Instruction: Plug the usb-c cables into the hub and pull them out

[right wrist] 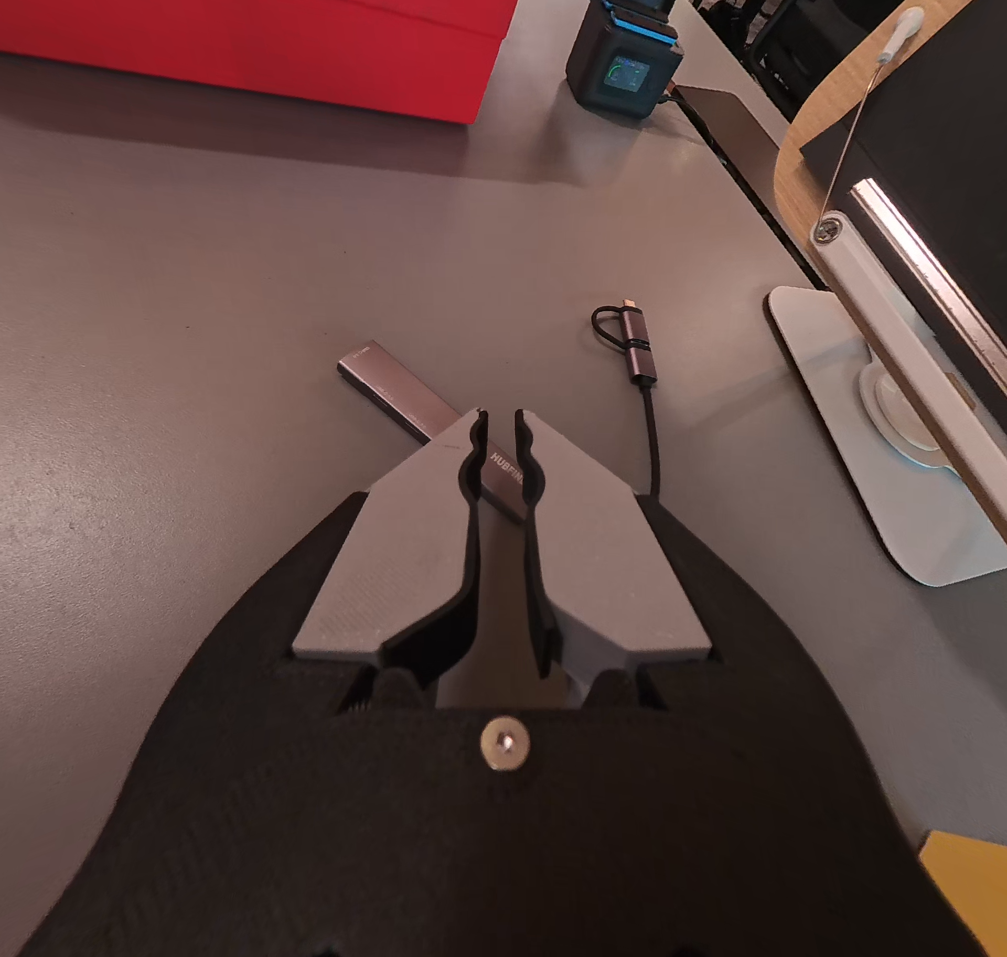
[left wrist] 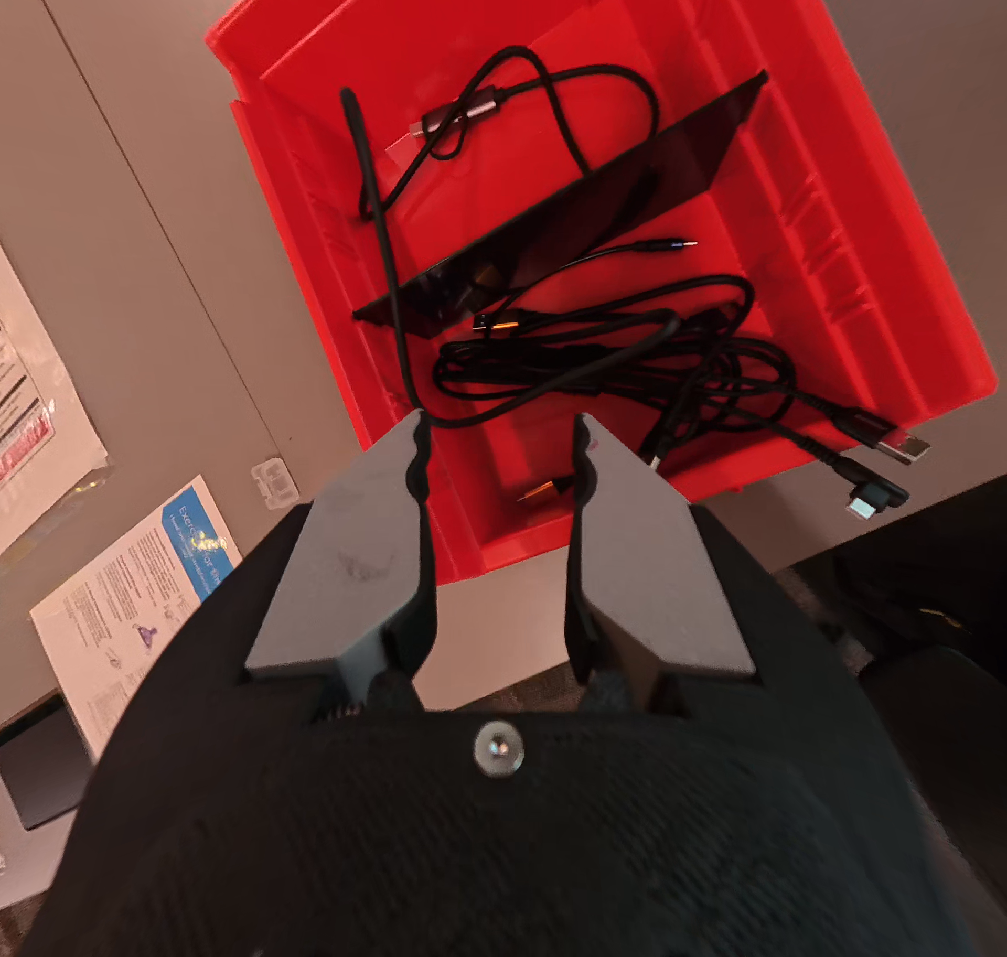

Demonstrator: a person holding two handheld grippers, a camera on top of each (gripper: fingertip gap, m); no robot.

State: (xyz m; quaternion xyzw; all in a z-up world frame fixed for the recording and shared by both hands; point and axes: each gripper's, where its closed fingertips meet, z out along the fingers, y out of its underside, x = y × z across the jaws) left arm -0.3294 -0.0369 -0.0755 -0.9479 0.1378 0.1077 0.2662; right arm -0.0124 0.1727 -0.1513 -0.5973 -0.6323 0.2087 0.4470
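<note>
Both wrist views look down, sharing the red bin (left wrist: 899, 299).

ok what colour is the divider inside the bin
Black, glossy; the divider crosses the red bin diagonally. It shows best in the left wrist view.

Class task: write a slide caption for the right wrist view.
Right gripper, jaws narrowly parted, poised over the grey hub on the table.
</note>
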